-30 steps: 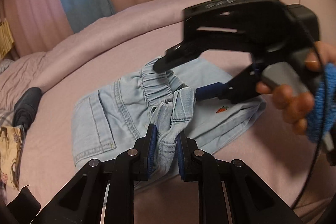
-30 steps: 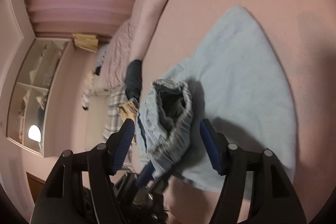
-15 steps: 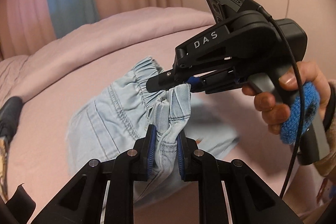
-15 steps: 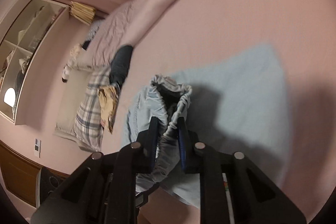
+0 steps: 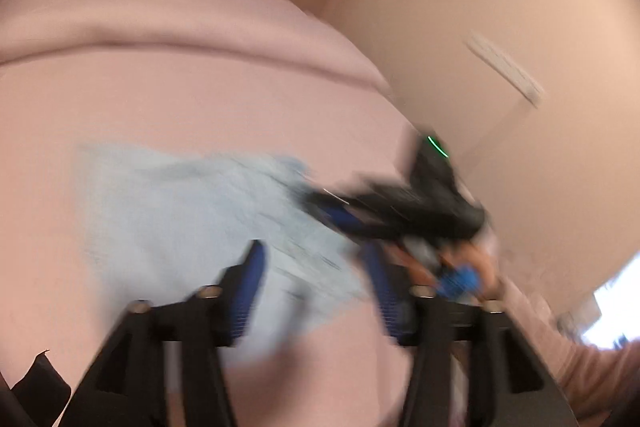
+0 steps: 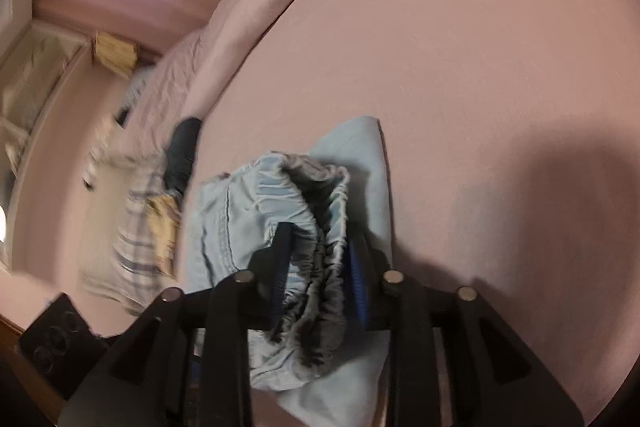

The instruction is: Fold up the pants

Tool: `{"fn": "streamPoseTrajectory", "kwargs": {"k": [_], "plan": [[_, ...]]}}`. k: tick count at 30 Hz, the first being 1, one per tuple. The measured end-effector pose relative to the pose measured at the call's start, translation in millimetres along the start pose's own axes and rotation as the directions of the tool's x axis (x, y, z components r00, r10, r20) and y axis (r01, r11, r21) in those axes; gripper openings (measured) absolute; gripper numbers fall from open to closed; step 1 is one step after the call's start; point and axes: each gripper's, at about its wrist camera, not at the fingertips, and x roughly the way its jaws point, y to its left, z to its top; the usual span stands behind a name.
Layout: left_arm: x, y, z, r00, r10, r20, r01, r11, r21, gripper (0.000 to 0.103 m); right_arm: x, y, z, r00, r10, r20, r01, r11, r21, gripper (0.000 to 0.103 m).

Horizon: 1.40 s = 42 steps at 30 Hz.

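Pink bed [image 6: 460,47] fills both views, w/ pants [image 6: 256,211] lying on it, pale denim. Left view blurred: long axis runs roughly left-right, flat. Left claw [image 5: 316,287] wide, nothing between. Right claw [image 6: 320,263] narrow, pinching gathered elastic waistband, which opens away from cam. Dark item [image 6: 182,155] & plaid cloth [image 6: 132,227] beside bed edge, apart from pants.
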Motion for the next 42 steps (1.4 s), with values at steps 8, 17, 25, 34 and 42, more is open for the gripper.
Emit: {"fn": "streamPoseTrajectory", "kwargs": {"k": [8,17,25,34,42], "plan": [[13.4,80.3,18.3,0.939,0.342,-0.039,-0.345,0.931,-0.121,0.059,-51.2,30.8,-32.9,0.988,-0.096,0.125,0.113,0.984,-0.136,0.047],[46.7,74.8,0.4,0.929,0.349,-0.124,-0.363,0.924,-0.117,0.059,-26.9,61.5,-42.0,0.986,-0.153,0.067,0.167,0.925,-0.341,0.037],[41.6,67.9,-21.7,0.930,0.344,-0.128,-0.358,0.927,-0.110,0.059,-12.4,88.6,-43.3,0.960,-0.279,0.009,0.238,0.802,-0.548,0.010],[44.0,87.6,-17.1,0.939,0.297,-0.173,-0.327,0.928,-0.179,0.061,2.0,59.2,-33.0,0.911,-0.411,-0.009,0.339,0.764,-0.549,0.006],[-12.0,111.2,-57.0,0.978,0.129,-0.163,-0.183,0.910,-0.373,0.061,-32.1,113.0,6.9,0.965,-0.247,0.083,0.253,0.805,-0.537,0.037]]}}
